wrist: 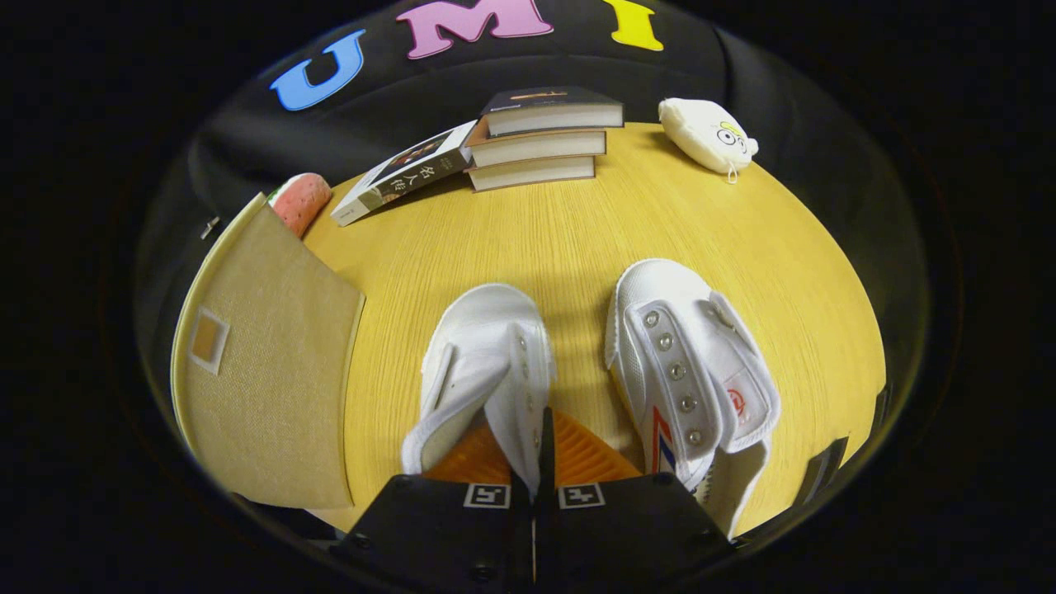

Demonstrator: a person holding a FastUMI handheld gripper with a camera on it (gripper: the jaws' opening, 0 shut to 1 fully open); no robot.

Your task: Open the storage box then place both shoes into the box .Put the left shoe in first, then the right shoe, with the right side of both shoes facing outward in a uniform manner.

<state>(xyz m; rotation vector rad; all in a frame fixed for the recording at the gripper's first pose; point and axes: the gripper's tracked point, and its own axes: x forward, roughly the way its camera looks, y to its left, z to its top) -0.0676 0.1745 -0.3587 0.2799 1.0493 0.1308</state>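
A yellow wood-grain surface [577, 239] seen from a tool [536, 450] held low over it. The tool's two fingers [594, 458] are drawn nearly together, pinching the side wall of a white canvas shoe [487, 371], which sits between and just ahead of them with its toe pointing away. A second white shoe [689, 371], with metal eyelets and a red and blue mark on its side, lies just beside the first, to its right, not touching it. To the left of the shoes stands a beige fabric storage box [264, 371], its flap closed. Beyond the shoes, at the far edge, is a stack of books [540, 136] with one more book [404, 173] leaning against it, a white plush toy [709, 136] to the right, and a pink plush toy [301, 202] behind the box
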